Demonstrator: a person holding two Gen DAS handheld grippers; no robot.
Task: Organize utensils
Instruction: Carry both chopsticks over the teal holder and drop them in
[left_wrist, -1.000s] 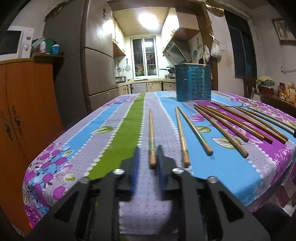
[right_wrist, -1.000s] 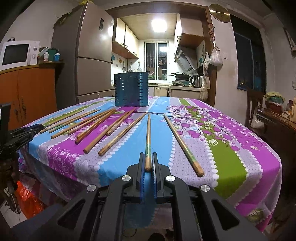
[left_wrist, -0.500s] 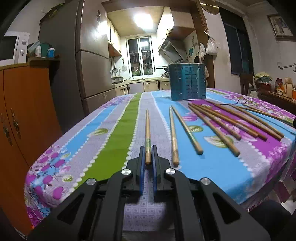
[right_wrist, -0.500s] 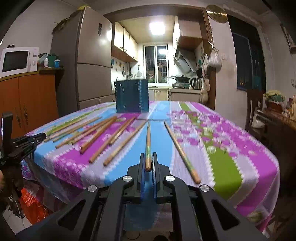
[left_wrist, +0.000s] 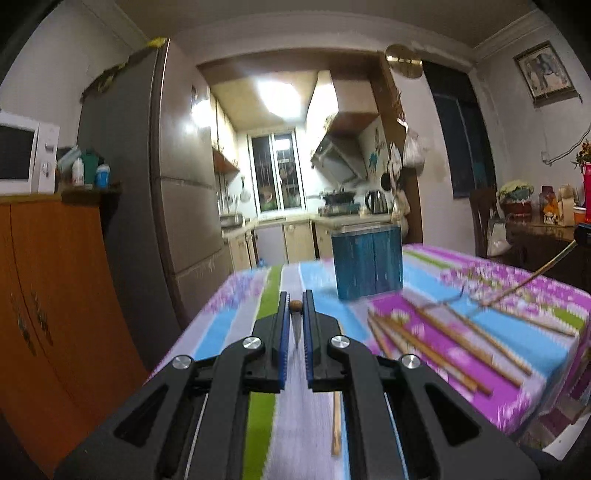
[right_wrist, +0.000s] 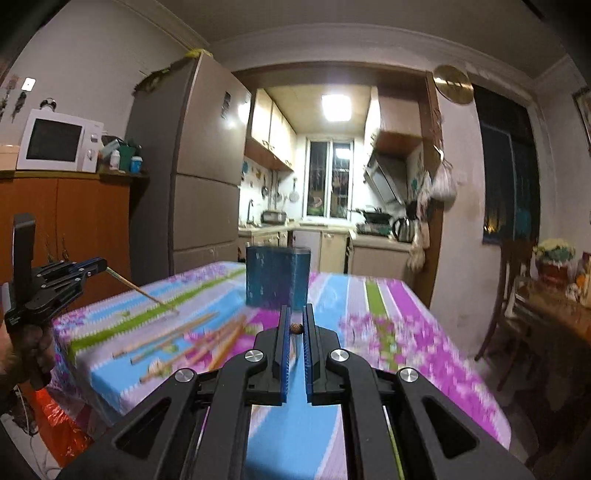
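Observation:
My left gripper (left_wrist: 294, 301) is shut on a wooden chopstick (left_wrist: 295, 306) whose butt end shows between the blue pads, lifted off the table. My right gripper (right_wrist: 295, 321) is shut on another chopstick (right_wrist: 296, 328) the same way. In the right wrist view the left gripper (right_wrist: 94, 266) holds its chopstick (right_wrist: 142, 291) slanting down to the cloth. The blue slotted utensil holder (left_wrist: 365, 264) stands upright at the far end of the table and also shows in the right wrist view (right_wrist: 277, 277). Several chopsticks (left_wrist: 436, 347) lie on the cloth.
The table has a striped floral cloth (left_wrist: 480, 288). One chopstick (left_wrist: 335, 424) lies below my left gripper. An orange cabinet (left_wrist: 48, 295) and a fridge (left_wrist: 162, 206) stand left. A chair (right_wrist: 509, 295) and side table (right_wrist: 554, 321) stand right.
Both grippers have lifted their chopsticks off the table and tilted up. The left gripper closed on its chopstick a second ago. The view is blurred with motion.

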